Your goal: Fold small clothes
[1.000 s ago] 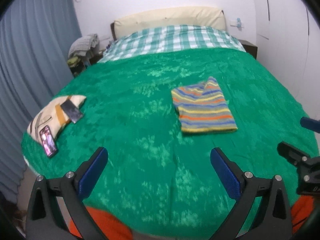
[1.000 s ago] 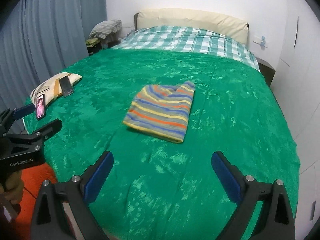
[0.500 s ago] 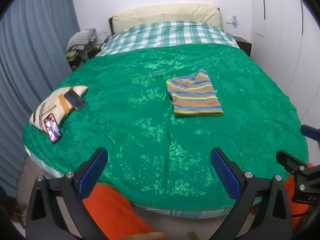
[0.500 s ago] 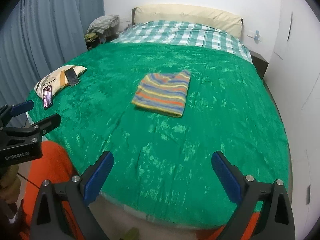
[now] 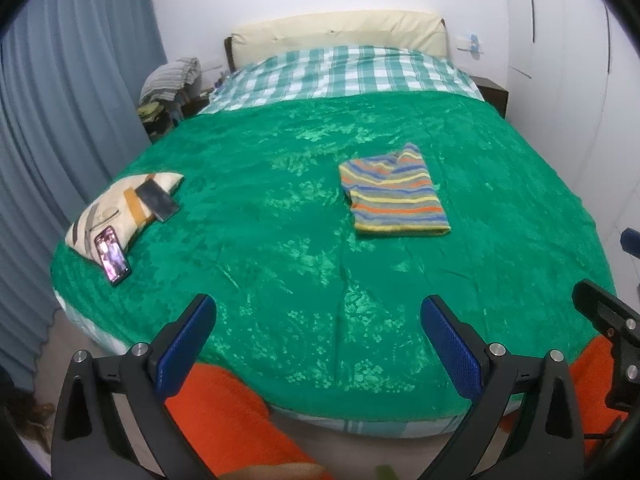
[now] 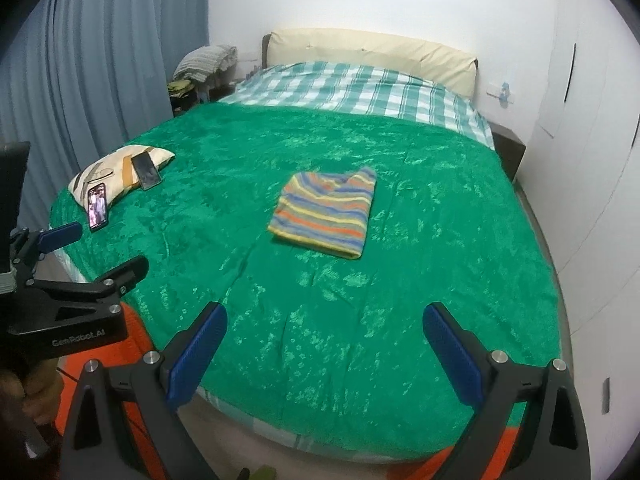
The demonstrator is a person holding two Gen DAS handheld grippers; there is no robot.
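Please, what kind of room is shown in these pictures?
Most likely a home bedroom. A wide bed with a green blanket and a cream headboard fills the view. Blue-grey curtains hang on one side. A folded striped garment and a small pillow with two phones lie on the blanket.

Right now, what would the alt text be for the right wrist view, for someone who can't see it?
A folded striped garment lies mid-bed on a green blanket, beyond the open right gripper. A pillow with two phones sits at left, near the open left gripper.
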